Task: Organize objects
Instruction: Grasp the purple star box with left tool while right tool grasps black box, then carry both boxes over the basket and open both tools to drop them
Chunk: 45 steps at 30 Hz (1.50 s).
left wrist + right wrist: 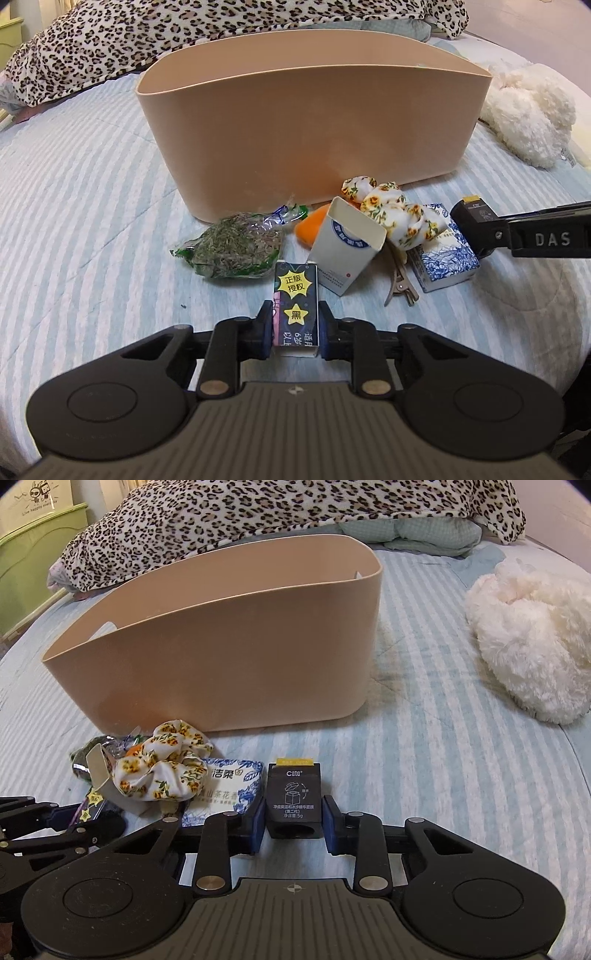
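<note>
A beige plastic bin (314, 122) stands on the striped bed; it also shows in the right wrist view (221, 653). My left gripper (295, 325) is shut on a small dark box with yellow star labels (296, 306). My right gripper (294, 821) has a black box (294, 797) between its pads; the left pad touches it, and a narrow gap shows at the right pad. In front of the bin lie a bag of dried herbs (232, 247), a white open carton (343, 247), a floral scrunchie (166, 760), a blue-and-white tissue pack (229, 786) and an orange object (310, 229).
A white fluffy plush (532, 650) lies on the bed to the right. A leopard-print blanket (277, 513) is heaped behind the bin. A hair clip (400, 284) lies by the tissue pack. A green headboard (37, 550) stands at far left.
</note>
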Available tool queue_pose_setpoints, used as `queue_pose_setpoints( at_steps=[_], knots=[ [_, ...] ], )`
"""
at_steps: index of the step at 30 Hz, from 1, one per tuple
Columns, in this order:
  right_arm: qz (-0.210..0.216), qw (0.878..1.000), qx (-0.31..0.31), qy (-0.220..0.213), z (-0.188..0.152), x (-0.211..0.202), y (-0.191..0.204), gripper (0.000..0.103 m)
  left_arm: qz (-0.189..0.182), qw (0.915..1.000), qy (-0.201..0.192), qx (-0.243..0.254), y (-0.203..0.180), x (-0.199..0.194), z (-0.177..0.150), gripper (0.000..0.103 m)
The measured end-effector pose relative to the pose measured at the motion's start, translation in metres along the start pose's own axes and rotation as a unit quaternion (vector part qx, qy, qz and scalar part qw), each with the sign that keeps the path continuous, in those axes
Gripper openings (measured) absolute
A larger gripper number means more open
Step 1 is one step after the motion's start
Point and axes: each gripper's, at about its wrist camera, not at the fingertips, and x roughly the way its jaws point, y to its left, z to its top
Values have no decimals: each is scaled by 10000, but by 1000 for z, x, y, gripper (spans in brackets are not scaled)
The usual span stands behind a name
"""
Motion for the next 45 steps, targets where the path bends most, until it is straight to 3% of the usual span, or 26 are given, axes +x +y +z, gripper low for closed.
queue_pose_setpoints(
  at_steps=[6, 16, 30, 39, 45],
  knots=[
    [58, 9999, 103, -108, -3, -16, -3, 29, 39, 9999, -30, -117, 0, -11, -3, 25],
    [265, 9983, 137, -509, 9, -59, 0, 29, 132, 9979, -563, -299, 9, -61, 9, 25],
    [461, 9889, -165, -1406, 67, -107, 15, 29, 552, 9876, -1418, -373, 34, -108, 70, 25],
    [418, 9856, -344, -1600, 102, -97, 27, 29, 526, 9886, -1398, -179, 30, -86, 124, 25],
    [281, 9873, -446, -1497, 119, -69, 32, 29, 563, 9931, -1028, -62, 24, -41, 151, 25]
  ],
)
